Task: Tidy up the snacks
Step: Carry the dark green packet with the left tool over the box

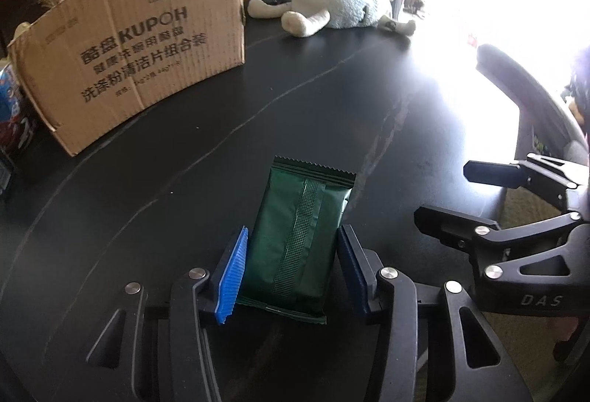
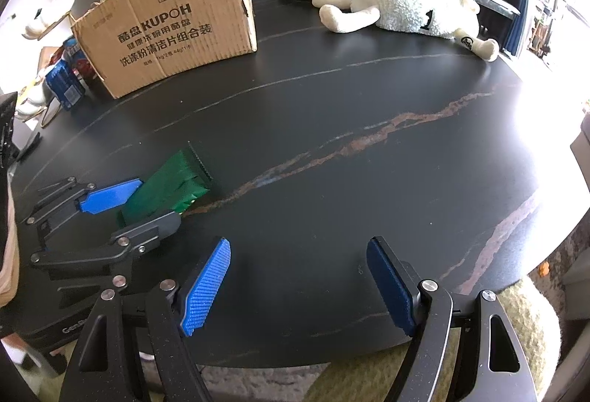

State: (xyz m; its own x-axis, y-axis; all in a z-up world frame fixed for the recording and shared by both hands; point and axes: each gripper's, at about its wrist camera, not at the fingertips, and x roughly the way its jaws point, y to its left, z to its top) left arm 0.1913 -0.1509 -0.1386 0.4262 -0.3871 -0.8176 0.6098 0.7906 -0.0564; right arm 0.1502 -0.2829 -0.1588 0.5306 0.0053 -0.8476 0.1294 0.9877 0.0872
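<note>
Left wrist view: my left gripper (image 1: pixel 291 271) has its jaws pinching the green snack packet (image 1: pixel 298 239) across its width, pads pressed on both long edges, back seam facing up. The packet's near end sits on the tabletop (image 1: pixel 332 107) and its far serrated end tilts up, so I judge it's a grip at the start of a lift. Right gripper (image 2: pixel 298 286) hangs beside it with jaws spread and nothing between them, kept out of the way. Cardboard box (image 2: pixel 173 29) stands at the far left with more snack packs (image 2: pixel 66 85) just beside it, likely the drop spot. Plush sheep (image 2: pixel 413 11) lies at the far edge, well apart
</note>
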